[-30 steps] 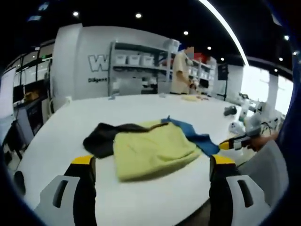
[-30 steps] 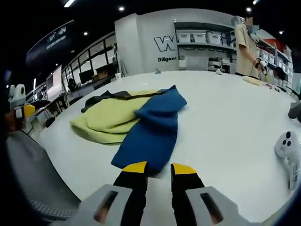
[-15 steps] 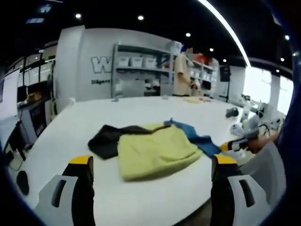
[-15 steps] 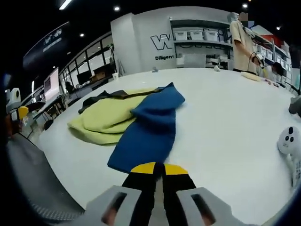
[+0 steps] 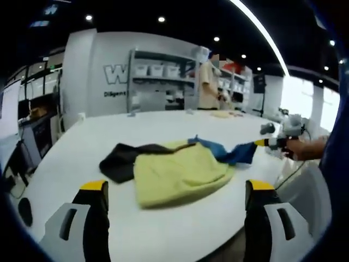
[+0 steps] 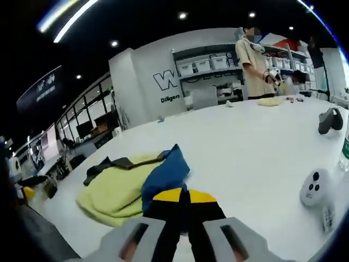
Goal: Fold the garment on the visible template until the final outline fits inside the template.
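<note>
Our left gripper (image 5: 174,188) stands wide apart, empty, before the garment (image 5: 177,169) on the white table (image 5: 82,142), its blue sleeve (image 5: 234,153) stretching rightward, clamped in our right gripper (image 6: 180,195); a white controller (image 6: 314,187) lies right.

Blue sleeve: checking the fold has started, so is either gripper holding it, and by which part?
The right gripper is shut on the blue sleeve at its free end, lifting it off the table. The left gripper is open and holds nothing.
</note>
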